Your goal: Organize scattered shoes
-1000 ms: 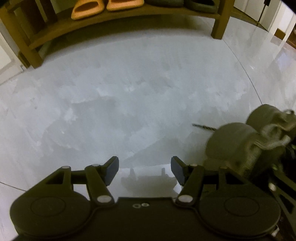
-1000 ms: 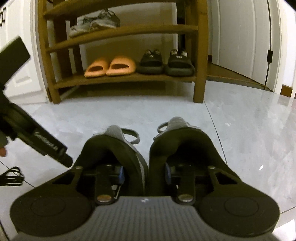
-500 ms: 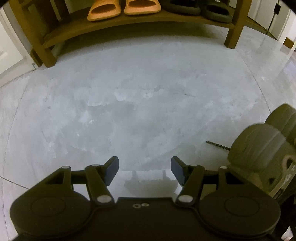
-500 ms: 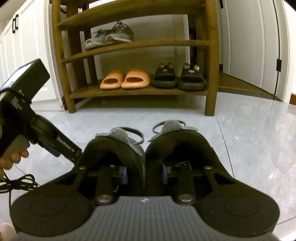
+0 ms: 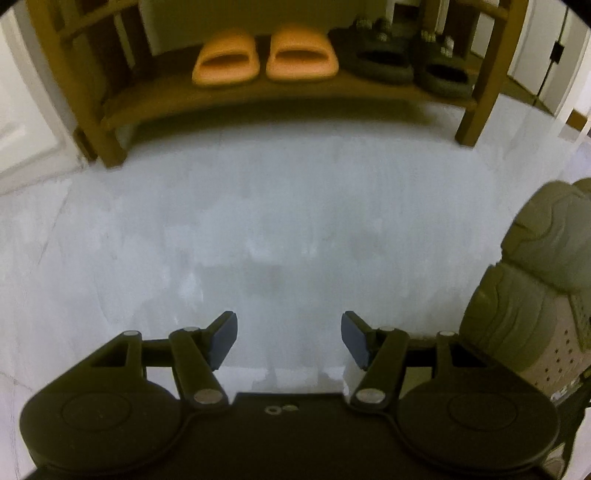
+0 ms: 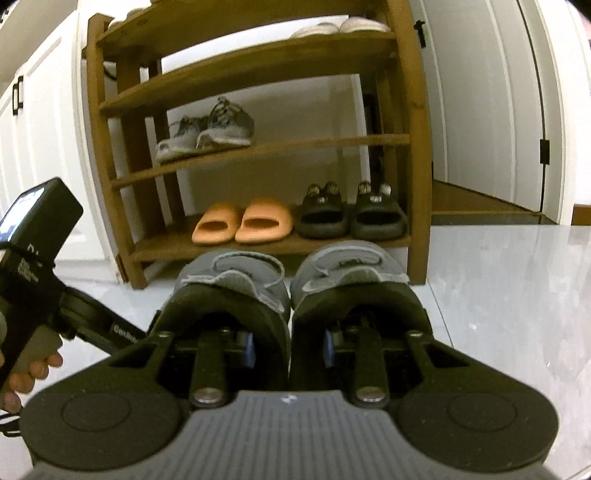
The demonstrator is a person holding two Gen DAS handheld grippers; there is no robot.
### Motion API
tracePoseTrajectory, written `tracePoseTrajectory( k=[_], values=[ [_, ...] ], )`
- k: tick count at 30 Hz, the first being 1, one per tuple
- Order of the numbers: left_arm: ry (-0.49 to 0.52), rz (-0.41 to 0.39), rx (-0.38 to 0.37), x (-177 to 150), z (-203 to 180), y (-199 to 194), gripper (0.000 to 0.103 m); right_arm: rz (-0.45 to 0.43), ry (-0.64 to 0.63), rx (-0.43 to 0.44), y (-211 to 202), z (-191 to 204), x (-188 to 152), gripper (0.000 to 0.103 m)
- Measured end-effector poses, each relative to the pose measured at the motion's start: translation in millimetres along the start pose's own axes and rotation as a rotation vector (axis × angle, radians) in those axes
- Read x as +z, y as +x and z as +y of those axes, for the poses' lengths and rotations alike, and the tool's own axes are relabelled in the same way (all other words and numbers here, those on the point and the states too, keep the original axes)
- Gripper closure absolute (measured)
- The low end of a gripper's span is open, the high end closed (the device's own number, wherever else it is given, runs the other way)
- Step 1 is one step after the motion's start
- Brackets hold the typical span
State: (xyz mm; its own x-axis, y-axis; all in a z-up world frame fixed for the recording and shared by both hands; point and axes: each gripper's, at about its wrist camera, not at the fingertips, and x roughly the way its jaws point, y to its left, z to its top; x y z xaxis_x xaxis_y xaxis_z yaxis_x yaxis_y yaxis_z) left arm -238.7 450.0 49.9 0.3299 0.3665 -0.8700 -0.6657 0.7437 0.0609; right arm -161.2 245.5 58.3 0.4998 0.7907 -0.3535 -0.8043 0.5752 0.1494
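Since a second ago both grippers have risen and tilted up toward the wooden shoe rack, which now fills far more of each view. The right gripper pinches the pair of grey sneakers together by their inner collars, one finger inside each shoe, heels toward the camera and toes pointing at the rack, held clear of the grey marble floor. In the left wrist view the soles of that same pair show at the right edge. The left gripper is spread wide with nothing between its fingers, hovering over the floor just left of the carried shoes. On the rack's bottom shelf, orange slides sit on the left and black slippers on the right; a pair of grey running shoes rests on the left of the shelf above, and pale shoes lie higher up
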Motion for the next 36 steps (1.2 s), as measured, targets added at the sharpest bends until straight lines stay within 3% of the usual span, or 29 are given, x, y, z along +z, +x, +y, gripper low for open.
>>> tracePoseTrajectory(
  k=[6,21,29,32,36],
  values=[
    [0.002,-0.097,-0.012,27.4,12.6,-18.9,0.041,-0.028,0.002,-0.008,6.3,7.1,14.0,0.067],
    [-0.063,0.026,-0.028,16.9,47.3,4.0,0.041,0.084,-0.037,-0.029,38.4,22.5,13.9,0.067],
    [-0.082,0.014,0.008,21.4,66.6,11.1,0.041,0.136,-0.050,-0.047,87.4,34.6,14.0,0.067],
    [-0.102,0.006,0.015,28.0,75.2,13.7,0.041,0.185,-0.127,-0.026,115.9,51.6,17.2,0.067],
    [-0.128,0.006,0.019,31.1,91.1,19.1,0.041,0.249,-0.262,0.070,142.3,71.5,21.1,0.068]
  ],
)
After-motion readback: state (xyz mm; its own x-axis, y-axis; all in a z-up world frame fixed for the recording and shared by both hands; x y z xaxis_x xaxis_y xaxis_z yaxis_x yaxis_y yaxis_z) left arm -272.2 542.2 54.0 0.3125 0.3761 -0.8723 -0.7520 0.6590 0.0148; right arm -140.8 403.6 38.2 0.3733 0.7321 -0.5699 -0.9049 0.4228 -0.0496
